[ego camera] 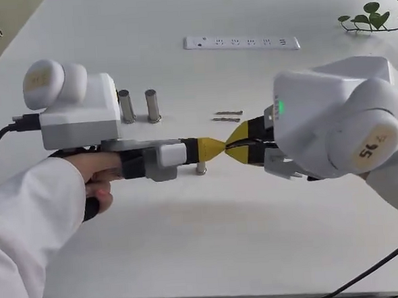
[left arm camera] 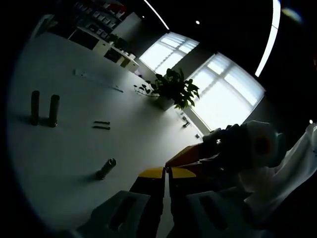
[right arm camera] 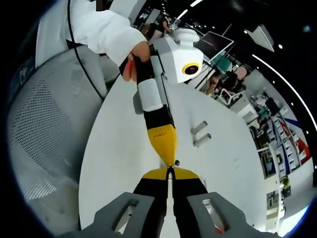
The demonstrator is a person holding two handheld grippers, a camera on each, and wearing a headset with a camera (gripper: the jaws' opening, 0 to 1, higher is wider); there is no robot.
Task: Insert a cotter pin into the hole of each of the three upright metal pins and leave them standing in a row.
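**Grippers meeting tip to tip above the worktop**

Position of tools: the left gripper [ego camera: 220, 147] reaches in from the left of the head view, held level by a hand [ego camera: 96, 177] in a white sleeve [ego camera: 28, 227]. The right gripper [ego camera: 230, 146] comes in from the right. Their yellow tips meet nose to nose above the white worktop [ego camera: 191, 244].

State of the fingers: in the left gripper view the left fingers [left arm camera: 151, 173] lie closed against each other, with only a thin dark seam between them. In the right gripper view the right fingers [right arm camera: 185, 173] are drawn together in the same way. A small dark speck sits at the point where the two sets of tips touch. It may be a cotter pin pinched there, but it is too small to confirm, so I cannot tell what either pair has hold of.

Task items: two upright metal pins [ego camera: 139, 106] stand side by side on the worktop behind the left gripper, close together but not touching. A third metal pin [ego camera: 201, 168] sits nearer the person, apart from that pair. It lies just below the left gripper in the head view, with its upper part hidden. Two cotter pins [ego camera: 227, 116] lie flat and parallel, one just behind the other, to the right of the standing pair and beyond the meeting tips.

Other items: a white power strip [ego camera: 241, 43] lies toward the far edge of the worktop. A green plant [ego camera: 377, 16] trails in at the far right corner.
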